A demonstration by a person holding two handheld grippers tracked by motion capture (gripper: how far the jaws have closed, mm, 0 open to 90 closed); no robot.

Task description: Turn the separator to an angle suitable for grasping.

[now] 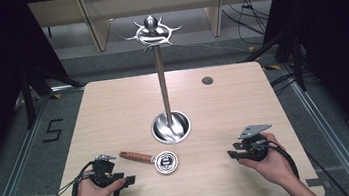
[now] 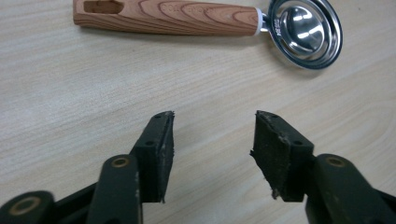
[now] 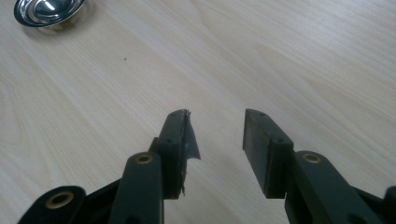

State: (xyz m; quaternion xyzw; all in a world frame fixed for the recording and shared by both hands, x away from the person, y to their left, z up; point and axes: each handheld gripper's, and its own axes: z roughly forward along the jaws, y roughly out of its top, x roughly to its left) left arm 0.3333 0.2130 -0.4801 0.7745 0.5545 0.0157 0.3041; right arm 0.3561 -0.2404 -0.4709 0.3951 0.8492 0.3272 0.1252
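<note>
On the pale wooden surface (image 1: 113, 110), the left gripper (image 1: 128, 180) rests with jaws apart, empty. Just beside it lies a wooden-handled steel scoop (image 1: 152, 159), before a tall steel stand (image 1: 163, 86). The right gripper (image 1: 233, 154) is likewise apart, empty.

The right gripper (image 3: 217, 140) points along a light wooden table (image 3: 289, 60), and its two black jaws rise from the bottom edge with a clear gap between them. Nothing is between the jaws; bare wood shows through the gap. The left jaw has a torn piece of its pad (image 3: 190, 140) that sticks out toward the gap, and the right jaw has a flat, even pad. In the top left corner lies a shiny metal bowl (image 3: 46, 10), partly cut by the frame edge, well apart from the jaws. The grain of the wood runs diagonally across the table.
</note>
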